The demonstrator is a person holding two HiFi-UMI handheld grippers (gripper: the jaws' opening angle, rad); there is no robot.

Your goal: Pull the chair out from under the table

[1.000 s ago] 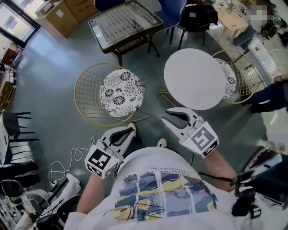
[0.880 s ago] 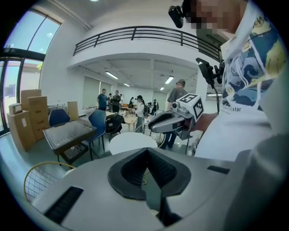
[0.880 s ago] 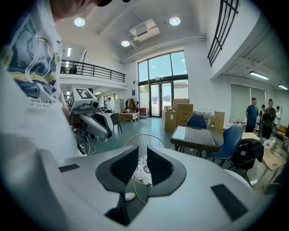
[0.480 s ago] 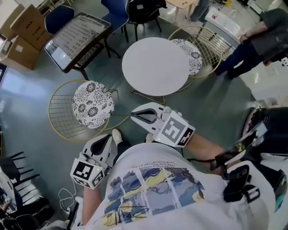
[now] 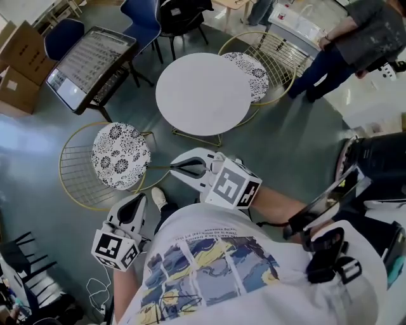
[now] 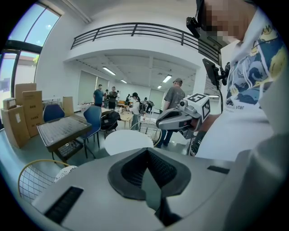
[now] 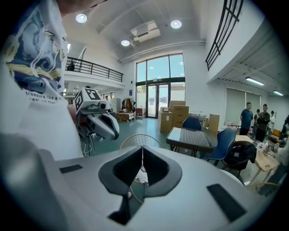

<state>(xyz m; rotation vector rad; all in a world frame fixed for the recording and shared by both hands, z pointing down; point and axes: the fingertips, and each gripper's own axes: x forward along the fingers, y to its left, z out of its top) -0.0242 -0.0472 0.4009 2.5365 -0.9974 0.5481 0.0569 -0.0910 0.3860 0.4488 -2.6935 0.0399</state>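
A round white table (image 5: pixel 203 92) stands ahead of me. One gold wire chair (image 5: pixel 282 54) with a patterned cushion (image 5: pixel 248 68) is tucked partly under the table's far right side. A second gold wire chair (image 5: pixel 76 171) with the same cushion (image 5: pixel 120 155) stands free on the table's left. My left gripper (image 5: pixel 141 197) hangs low by my body, shut and empty, short of that left chair. My right gripper (image 5: pixel 173 167) is shut with nothing in it, over the floor between the left chair and the table. The right gripper view shows the left chair (image 7: pixel 135 140) past the closed jaws.
A dark table with a grid top (image 5: pixel 92 60) and a blue chair (image 5: pixel 144 16) stand beyond the left chair. Cardboard boxes (image 5: pixel 19 51) sit at the far left. A person (image 5: pixel 342 44) stands at the far right. Cables (image 5: pixel 95 292) lie on the floor behind me.
The view has swung, so the table and chairs now sit further left. Both grippers drifted a little along with me. The left gripper's jaws have closed fully.
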